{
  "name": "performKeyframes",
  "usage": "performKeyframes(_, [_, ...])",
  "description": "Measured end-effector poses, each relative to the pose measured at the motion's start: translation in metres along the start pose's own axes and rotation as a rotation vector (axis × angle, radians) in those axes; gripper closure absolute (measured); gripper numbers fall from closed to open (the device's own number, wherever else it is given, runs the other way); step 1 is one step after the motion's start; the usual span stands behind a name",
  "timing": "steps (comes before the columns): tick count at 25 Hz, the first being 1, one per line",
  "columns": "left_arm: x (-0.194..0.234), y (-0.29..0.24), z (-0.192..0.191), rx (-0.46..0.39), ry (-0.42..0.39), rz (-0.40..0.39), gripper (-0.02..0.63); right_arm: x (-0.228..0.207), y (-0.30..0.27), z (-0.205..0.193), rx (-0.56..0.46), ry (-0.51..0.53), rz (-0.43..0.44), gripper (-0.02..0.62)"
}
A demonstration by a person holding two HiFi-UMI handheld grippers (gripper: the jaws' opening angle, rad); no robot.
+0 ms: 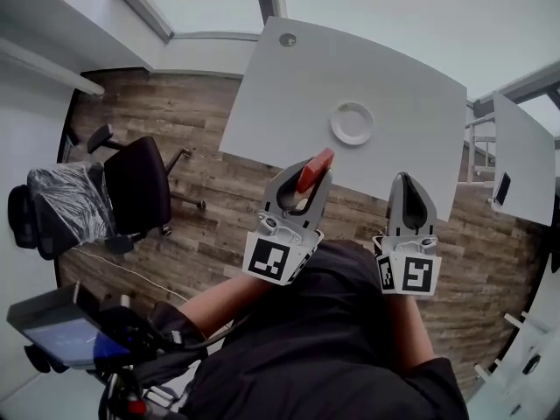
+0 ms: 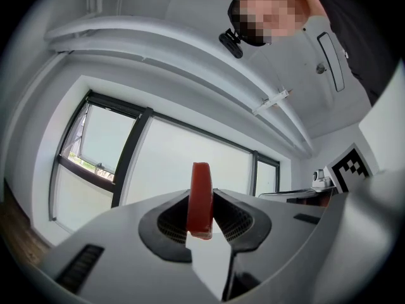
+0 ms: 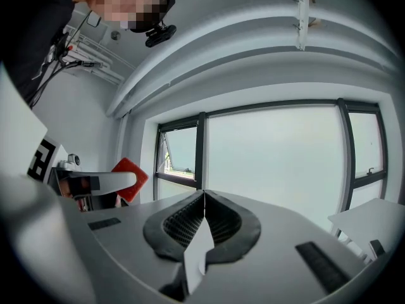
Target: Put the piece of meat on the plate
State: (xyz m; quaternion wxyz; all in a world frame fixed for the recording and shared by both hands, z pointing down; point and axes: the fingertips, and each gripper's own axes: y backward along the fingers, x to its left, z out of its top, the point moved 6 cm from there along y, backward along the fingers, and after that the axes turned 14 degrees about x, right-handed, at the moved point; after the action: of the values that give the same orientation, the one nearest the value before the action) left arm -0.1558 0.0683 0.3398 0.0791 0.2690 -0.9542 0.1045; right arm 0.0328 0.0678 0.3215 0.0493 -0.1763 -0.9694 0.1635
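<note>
Near the centre of the head view, the left gripper [image 1: 308, 185] points level toward a grey table [image 1: 394, 68], with its jaws pinching a red piece of meat [image 1: 317, 166]. In the left gripper view the meat stands on edge as a thin slab, pressed between the two ribbed pads [image 2: 235, 219], and its upper half rises above the jaw tips. At 3 o'clock from it, the right gripper [image 1: 407, 182] is held beside the left one, apart from it. Its jaws are pressed together with nothing between them, as the right gripper view shows. In that view the meat shows as a red corner at 9 o'clock, beyond the tip of the left gripper.

A white plate [image 1: 352, 122] lies on the table at about 1 o'clock from the meat, well apart from it and bare. The meat is over the wooden floor [image 1: 175, 116] just short of the table's near edge. A black office chair [image 1: 136, 186] stands on the floor at 9 o'clock from the grippers. The person's dark sleeves fill the lower part of the head view.
</note>
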Motion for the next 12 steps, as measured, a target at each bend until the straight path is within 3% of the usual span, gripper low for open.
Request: performKeyframes(12, [0.003,-0.045,-0.017,0.078,-0.003,0.013,0.508,-0.038,-0.013,-0.015,0.031,-0.062,-0.025,0.589])
